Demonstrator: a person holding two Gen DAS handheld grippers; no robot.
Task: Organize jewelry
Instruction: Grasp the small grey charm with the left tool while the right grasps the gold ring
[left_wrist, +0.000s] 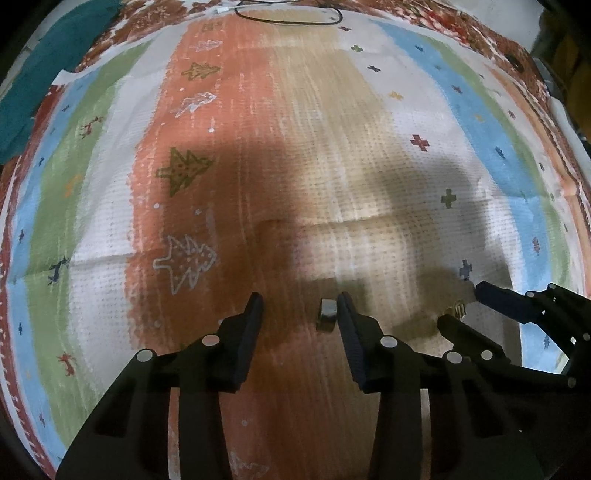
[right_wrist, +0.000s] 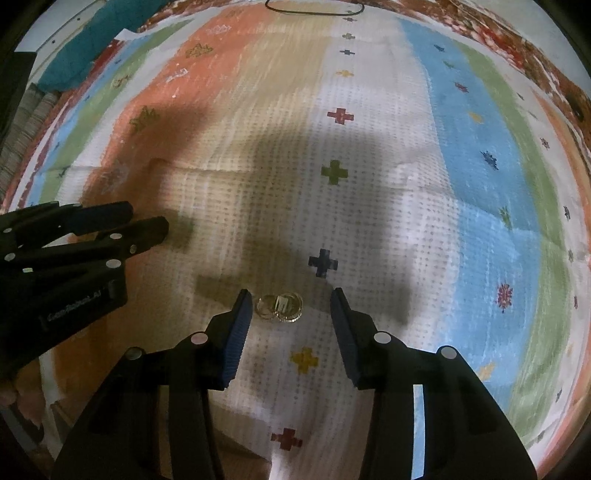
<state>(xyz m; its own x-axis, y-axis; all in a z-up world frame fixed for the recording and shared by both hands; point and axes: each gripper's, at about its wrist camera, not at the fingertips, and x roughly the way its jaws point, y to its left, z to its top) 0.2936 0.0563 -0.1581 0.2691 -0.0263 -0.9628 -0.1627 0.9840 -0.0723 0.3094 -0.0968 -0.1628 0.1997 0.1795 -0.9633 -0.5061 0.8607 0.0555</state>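
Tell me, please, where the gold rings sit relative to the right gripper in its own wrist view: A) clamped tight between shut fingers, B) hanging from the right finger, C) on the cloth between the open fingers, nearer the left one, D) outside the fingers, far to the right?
C: the gold rings lie on the patterned cloth inside the open right gripper, close to its left finger, with a wide gap to the other.

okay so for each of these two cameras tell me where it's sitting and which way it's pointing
Left wrist: sits on the left claw, looking forward and down at the patterned cloth; its open fingers frame a dark ring beside the right finger.
Right wrist: sits on the right claw, same downward angle; its open fingers frame the gold rings.
Shared: the cloth, the black cable at the far edge, the gold rings, and each view shows the other claw.
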